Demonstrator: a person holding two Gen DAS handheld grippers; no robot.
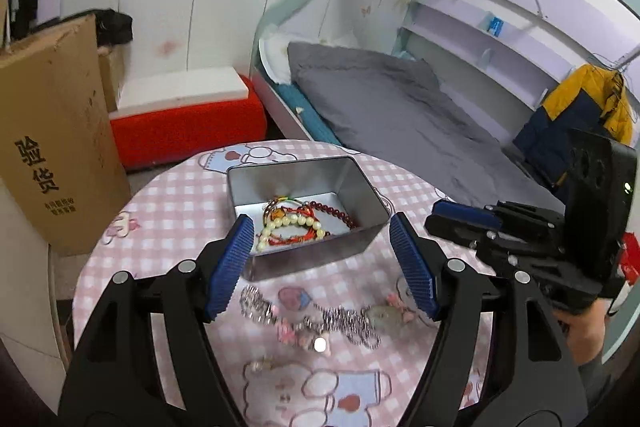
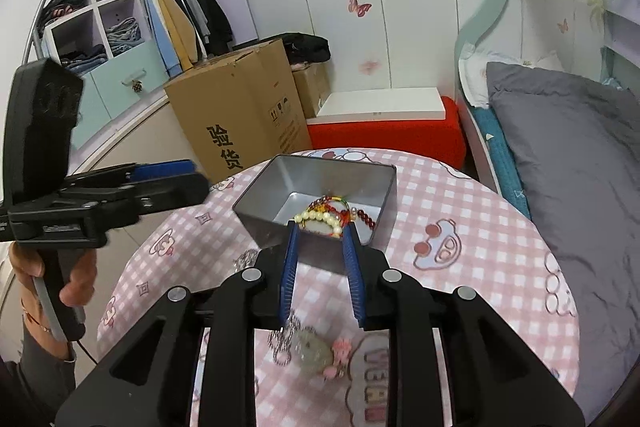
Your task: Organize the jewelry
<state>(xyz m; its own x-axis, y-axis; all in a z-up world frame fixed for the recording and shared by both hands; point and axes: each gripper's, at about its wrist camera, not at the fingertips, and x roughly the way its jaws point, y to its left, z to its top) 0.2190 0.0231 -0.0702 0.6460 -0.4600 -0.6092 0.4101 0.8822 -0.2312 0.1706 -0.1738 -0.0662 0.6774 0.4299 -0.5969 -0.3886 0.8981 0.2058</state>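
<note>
Standing on a round table [image 1: 168, 211] under a pink checked cloth, an open metal tin [image 1: 362, 195] holds several bracelets: a cream bead bracelet [image 1: 288, 223], a dark red bead bracelet [image 1: 336, 213] and red cord pieces tangled with them. On the near side of the tin, a silver chain [image 1: 340, 319] with pink charms and a pale green pendant [image 2: 312, 349] lies loose on the cloth.

The left gripper [image 1: 320, 263] hovers above that chain with its 2 blue pads spread wide – nothing sits between them and nothing is held. The right gripper [image 2: 320, 271] is parted only narrowly; its pads frame the tin's near wall in the right wrist view, and no item is clamped. In the left wrist view the right gripper appears at the right edge, over the table rim.

A hand [image 2: 76, 287] grips the left tool's handle. Beyond the table stand a cardboard box [image 2: 240, 115], a red stool [image 2: 384, 139] with a white board on top, and a bed with a grey cover [image 1: 400, 107].
</note>
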